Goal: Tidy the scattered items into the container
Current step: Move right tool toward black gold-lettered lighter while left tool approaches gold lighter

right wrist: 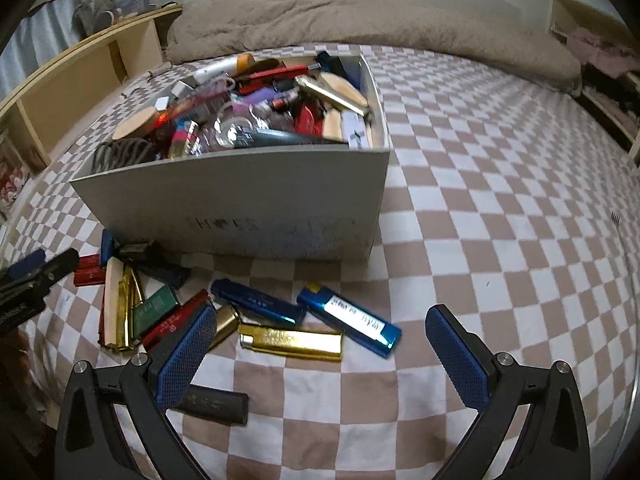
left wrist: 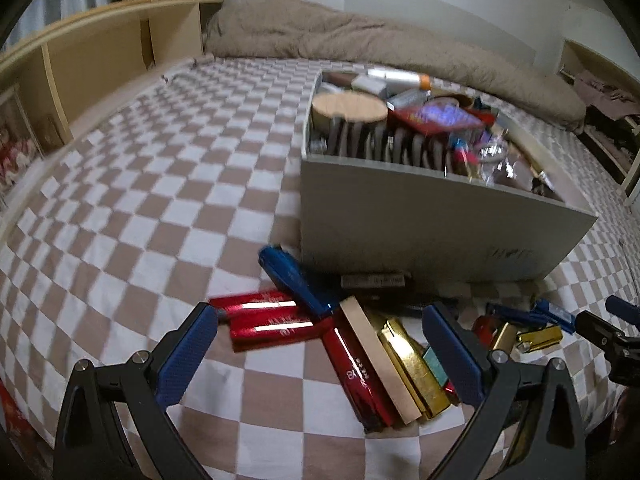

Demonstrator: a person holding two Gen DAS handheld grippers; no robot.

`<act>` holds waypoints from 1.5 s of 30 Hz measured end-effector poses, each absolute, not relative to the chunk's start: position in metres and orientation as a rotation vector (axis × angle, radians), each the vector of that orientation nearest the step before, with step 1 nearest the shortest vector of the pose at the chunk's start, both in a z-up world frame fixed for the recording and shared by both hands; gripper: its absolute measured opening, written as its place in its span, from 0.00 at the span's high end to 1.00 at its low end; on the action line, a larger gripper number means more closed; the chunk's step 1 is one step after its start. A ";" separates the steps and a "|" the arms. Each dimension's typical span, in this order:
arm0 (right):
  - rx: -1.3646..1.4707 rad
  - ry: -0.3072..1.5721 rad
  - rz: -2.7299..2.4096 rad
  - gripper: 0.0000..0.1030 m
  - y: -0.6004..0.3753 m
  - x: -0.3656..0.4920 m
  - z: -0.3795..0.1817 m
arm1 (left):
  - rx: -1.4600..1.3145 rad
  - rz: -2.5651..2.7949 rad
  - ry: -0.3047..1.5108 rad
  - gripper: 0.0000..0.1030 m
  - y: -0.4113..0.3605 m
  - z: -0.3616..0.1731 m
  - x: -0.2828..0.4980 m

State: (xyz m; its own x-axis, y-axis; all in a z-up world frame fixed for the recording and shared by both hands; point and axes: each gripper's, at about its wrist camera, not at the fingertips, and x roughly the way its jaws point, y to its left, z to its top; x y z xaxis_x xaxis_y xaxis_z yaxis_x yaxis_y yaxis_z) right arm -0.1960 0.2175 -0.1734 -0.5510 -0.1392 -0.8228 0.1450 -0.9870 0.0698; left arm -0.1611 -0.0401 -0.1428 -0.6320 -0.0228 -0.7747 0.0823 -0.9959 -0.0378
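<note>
Checked cloth, brown and white, covers the bed (left wrist: 160, 216) that carries everything. Grey cardboard box (left wrist: 420, 232) sits on it, heaped full: round wooden lid, striped dark cloth, red packet, tubes, lighters.

Writing: faint dark letters on the box front, seen in the right wrist view; they look like "SHOES" but are too smeared to be sure. In the left wrist view only a few strokes show at the box's lower right corner. Red lighters carry silver script, unreadable. Blue lighter with white label (right wrist: 350, 316) has dark print on the label, too small to read. Gold lighter (right wrist: 292, 342) has embossed lettering, unreadable.

Scattered pile lies on the bed just in front of the box. Left wrist view: two red lighters (left wrist: 268, 318) side by side, a dark blue lighter (left wrist: 296, 280) tilted across their far ends, then a long red lighter (left wrist: 354, 372), a tan one and a gold one (left wrist: 408, 364) packed together. Left gripper (left wrist: 320, 352) hangs over this pile, fingers spread wide, nothing between them.

Right wrist view only: a black lighter (right wrist: 216, 402) lying near the left finger, the gold lighter and two blue ones in a loose row, a green lighter (right wrist: 154, 308) in the far pile. Right gripper (right wrist: 320, 354) hovers above the gold lighter, fingers spread, holding nothing.

Each view catches the other gripper at its edge. Brown quilt (left wrist: 360, 44) is bunched along the far side of the bed; wooden shelves stand at left.
</note>
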 end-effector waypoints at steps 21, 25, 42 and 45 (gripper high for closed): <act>1.504 0.002 -2.525 0.00 0.221 -0.195 -0.214 | 1.558 -2.729 0.107 0.00 -0.018 -0.184 -0.148; 1.507 0.010 -2.507 0.00 0.218 -0.195 -0.216 | 1.504 -2.731 -0.112 0.00 0.005 -0.189 -0.143; 1.493 0.055 -2.487 0.00 0.219 -0.186 -0.217 | 1.537 -2.517 -0.225 0.00 -0.064 -0.183 -0.144; 1.480 0.068 -2.473 0.00 0.215 -0.183 -0.217 | 1.539 -2.491 -0.161 0.00 -0.079 -0.183 -0.140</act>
